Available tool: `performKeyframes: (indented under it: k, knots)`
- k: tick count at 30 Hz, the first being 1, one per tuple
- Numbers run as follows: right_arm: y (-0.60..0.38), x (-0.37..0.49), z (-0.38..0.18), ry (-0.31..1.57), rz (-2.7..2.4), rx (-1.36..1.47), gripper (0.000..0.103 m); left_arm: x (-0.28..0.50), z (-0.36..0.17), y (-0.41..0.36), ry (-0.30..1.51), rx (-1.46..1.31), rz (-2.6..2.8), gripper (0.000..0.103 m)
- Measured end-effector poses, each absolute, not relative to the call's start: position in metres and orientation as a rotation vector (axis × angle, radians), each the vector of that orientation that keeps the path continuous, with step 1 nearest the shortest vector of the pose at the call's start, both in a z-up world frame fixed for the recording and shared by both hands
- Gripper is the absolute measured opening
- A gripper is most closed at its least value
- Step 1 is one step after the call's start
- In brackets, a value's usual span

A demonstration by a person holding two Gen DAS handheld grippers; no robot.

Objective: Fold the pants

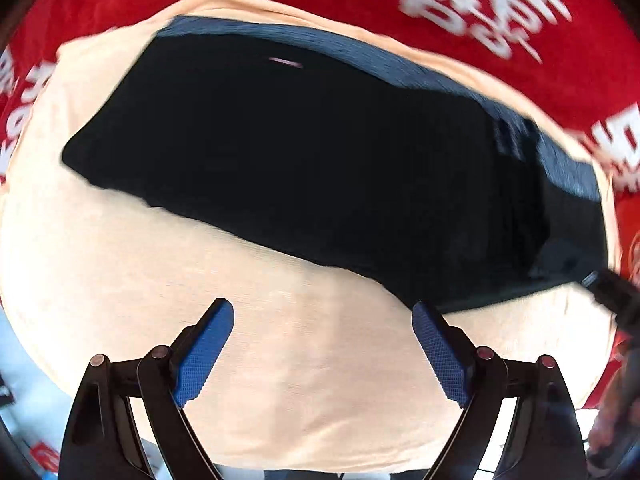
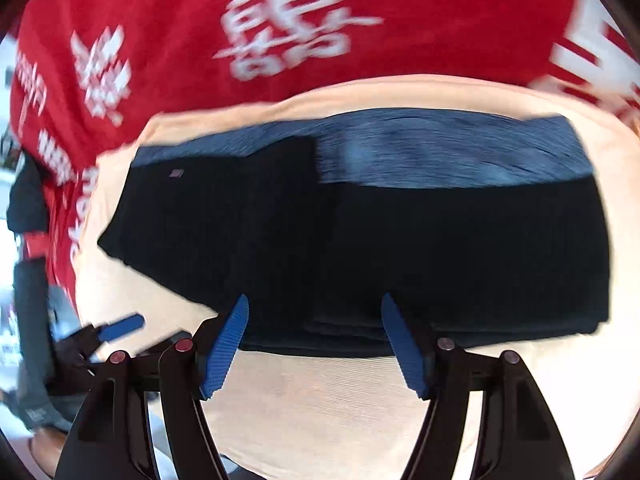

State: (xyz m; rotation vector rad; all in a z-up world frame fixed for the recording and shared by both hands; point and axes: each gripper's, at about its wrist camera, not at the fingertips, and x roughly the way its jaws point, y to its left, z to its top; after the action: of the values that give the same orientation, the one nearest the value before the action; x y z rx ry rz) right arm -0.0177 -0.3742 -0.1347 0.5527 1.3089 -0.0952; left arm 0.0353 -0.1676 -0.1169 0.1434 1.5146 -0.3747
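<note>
Dark folded pants point(image 1: 300, 152) lie on a peach cloth point(image 1: 280, 340), with a blue ribbed layer along their far edge. My left gripper point(image 1: 322, 312) hangs open above the bare peach cloth, just short of the pants' near edge, with nothing between its blue pads. In the right wrist view the pants point(image 2: 400, 248) fill the middle, a small label near their left end. My right gripper point(image 2: 315, 306) is open, its tips over the pants' near edge and not pinching the fabric. One blue pad of the left gripper point(image 2: 120, 326) shows at the lower left.
A red cloth with white printed characters point(image 2: 160, 20) lies under the peach cloth point(image 2: 320, 408) and surrounds it on the far side and both ends. Dark blurred objects point(image 2: 32, 280) stand beyond the table's left edge. Both views are blurred by motion.
</note>
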Motion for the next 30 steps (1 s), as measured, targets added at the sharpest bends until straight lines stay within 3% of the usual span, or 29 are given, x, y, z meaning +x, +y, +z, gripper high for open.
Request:
performKeyframes:
  k: [11, 30]
  knots:
    - [-0.352, -0.014, -0.15, 1.391, -0.16, 0.449, 0.076, 0.059, -0.131, -0.108, 1.491, 0.102, -0.259, 0.091]
    - [-0.329, -0.011, -0.165, 1.479, -0.18, 0.395, 0.085, 0.121, -0.133, -0.083, 1.453, -0.004, -0.251, 0.091]
